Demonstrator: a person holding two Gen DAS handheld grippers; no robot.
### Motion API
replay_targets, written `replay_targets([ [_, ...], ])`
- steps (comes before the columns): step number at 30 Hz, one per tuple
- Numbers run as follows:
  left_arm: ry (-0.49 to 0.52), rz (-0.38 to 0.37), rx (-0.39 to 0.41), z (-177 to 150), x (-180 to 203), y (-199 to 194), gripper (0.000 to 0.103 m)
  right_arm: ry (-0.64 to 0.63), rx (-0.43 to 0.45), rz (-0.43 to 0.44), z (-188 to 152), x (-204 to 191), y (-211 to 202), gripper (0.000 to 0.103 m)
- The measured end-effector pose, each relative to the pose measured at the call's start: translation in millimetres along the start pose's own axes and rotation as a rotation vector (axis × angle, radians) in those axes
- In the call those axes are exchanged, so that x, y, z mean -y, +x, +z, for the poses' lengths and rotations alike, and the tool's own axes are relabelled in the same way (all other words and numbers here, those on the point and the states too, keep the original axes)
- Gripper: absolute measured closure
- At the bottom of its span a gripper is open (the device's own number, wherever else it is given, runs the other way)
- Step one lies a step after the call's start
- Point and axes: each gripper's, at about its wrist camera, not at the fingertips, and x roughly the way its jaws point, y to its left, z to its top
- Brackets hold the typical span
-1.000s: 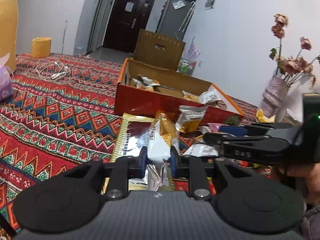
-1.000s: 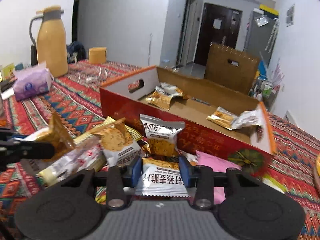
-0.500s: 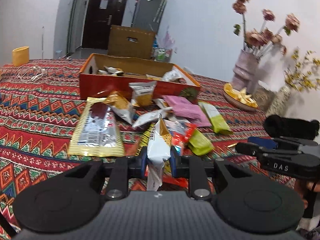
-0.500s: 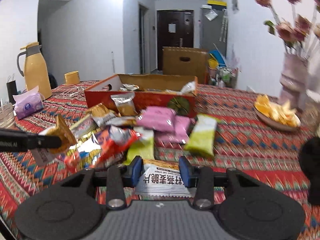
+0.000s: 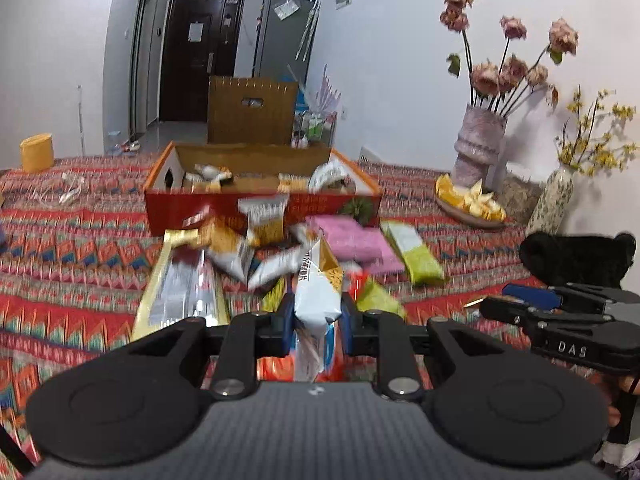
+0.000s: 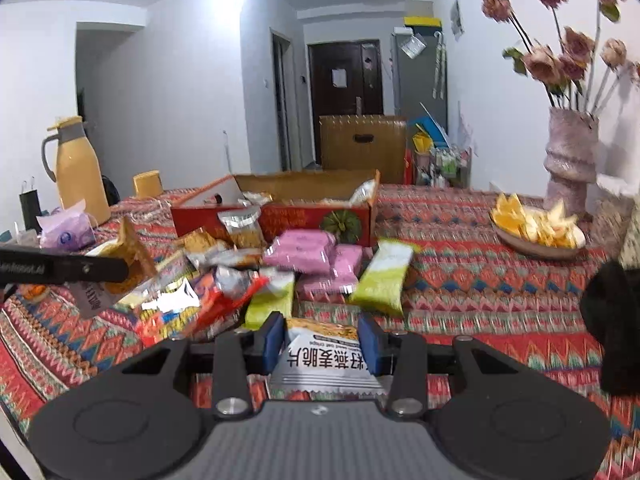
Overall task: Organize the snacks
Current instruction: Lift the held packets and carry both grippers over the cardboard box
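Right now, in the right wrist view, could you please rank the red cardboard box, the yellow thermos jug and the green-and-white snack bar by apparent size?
1. Red cardboard box, clearly widest.
2. Yellow thermos jug.
3. Green-and-white snack bar, though it lies nearer the camera, so its look against the jug is unsure.

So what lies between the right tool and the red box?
In the right wrist view: green packets and pink packets lie between the right tool and the red box.

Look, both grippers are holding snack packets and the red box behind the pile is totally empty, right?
Not quite. The red box is not empty: the left wrist view shows several packets lying inside it. The rest holds: the left gripper and the right gripper each grip a snack packet.
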Motion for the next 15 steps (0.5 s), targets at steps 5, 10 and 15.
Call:
replay_targets([
  [5,0.03,0.004,0.056,45,-10,20,0.081,-0.065,0.07,0.048,41,1,17,0.063],
  [10,0.031,-0.009,0.098,100,-26,56,0.081,-0.124,0.133,0.058,97,5,55,0.063],
  [15,0.008,0.001,0.127,150,-50,103,0.081,-0.102,0.152,0.16,157,13,111,0.063],
])
